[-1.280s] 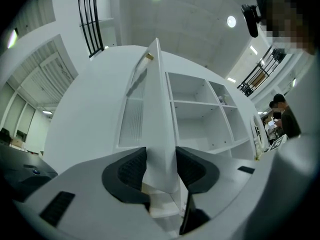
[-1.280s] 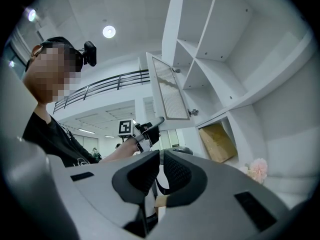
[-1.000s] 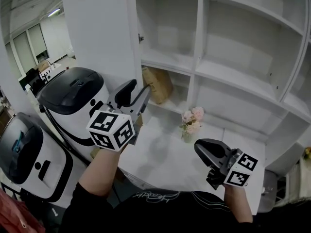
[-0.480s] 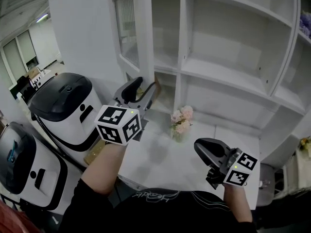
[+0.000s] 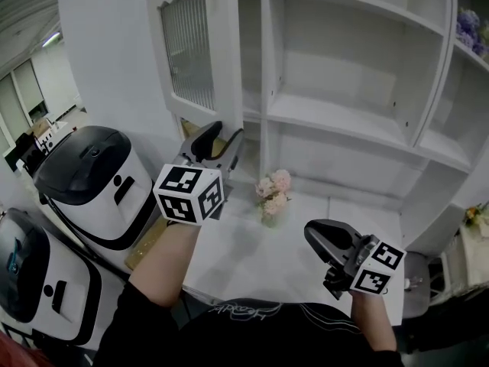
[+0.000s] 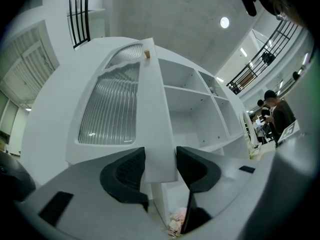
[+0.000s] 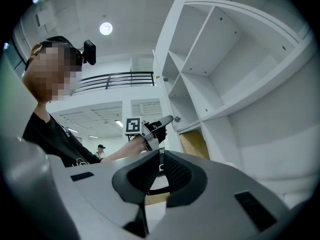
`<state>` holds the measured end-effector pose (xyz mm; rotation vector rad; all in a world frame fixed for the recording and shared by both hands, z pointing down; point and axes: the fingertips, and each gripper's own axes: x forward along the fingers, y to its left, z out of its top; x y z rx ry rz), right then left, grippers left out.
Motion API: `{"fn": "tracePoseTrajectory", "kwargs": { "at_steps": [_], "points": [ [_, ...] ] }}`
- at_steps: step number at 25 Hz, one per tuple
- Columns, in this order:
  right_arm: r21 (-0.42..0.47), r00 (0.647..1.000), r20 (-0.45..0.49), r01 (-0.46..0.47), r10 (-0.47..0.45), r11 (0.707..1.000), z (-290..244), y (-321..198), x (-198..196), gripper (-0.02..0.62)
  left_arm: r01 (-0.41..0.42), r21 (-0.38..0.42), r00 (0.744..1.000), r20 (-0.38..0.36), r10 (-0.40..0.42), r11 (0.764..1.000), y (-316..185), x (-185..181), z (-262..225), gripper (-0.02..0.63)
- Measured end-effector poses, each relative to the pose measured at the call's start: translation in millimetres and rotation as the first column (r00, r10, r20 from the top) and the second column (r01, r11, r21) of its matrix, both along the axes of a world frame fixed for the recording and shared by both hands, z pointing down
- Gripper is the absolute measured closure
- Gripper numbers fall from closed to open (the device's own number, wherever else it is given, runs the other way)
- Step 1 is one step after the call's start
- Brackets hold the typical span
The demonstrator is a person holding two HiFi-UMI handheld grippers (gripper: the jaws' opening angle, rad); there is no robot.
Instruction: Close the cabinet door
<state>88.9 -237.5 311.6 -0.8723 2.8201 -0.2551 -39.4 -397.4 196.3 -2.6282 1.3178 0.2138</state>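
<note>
Left gripper (image 5: 224, 138) clamping the lower edge of the open cabinet door (image 5: 191, 52), right gripper (image 5: 317, 237) hovering over the counter (image 5: 244, 260), jaws pressed together, holding nothing

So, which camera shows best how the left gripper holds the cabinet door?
The left gripper view: the cabinet door's lower edge stands between the left gripper's jaws. The head view shows door and gripper, but not the contact. The right gripper view shows that gripper far away.
</note>
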Motion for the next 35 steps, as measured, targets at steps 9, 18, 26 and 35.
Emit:
{"fn": "tracePoseTrajectory", "kwargs": {
  "at_steps": [9,18,26,35],
  "points": [
    [-0.015,1.0,-0.005,-0.029,0.029,0.999,5,-14,11,0.541,-0.021,-0.01,1.0,-0.002,0.021,1.0,-24,22,0,0.397],
    [-0.015,0.999,-0.007,-0.052,0.052,0.999,8,-31,19,0.541,-0.019,-0.018,1.0,0.009,0.019,1.0,-51,37,0,0.419],
    [-0.02,0.998,-0.001,-0.068,0.068,0.997,9,-51,28,0.541,0.021,-0.026,1.0,-0.003,-0.021,0.999,-82,41,-1,0.526],
    [-0.019,0.996,0.01,-0.09,0.09,0.996,4,-64,32,0.541,0.04,-0.041,0.999,-0.004,-0.04,0.998,-103,42,-2,0.568]
  ]
}}
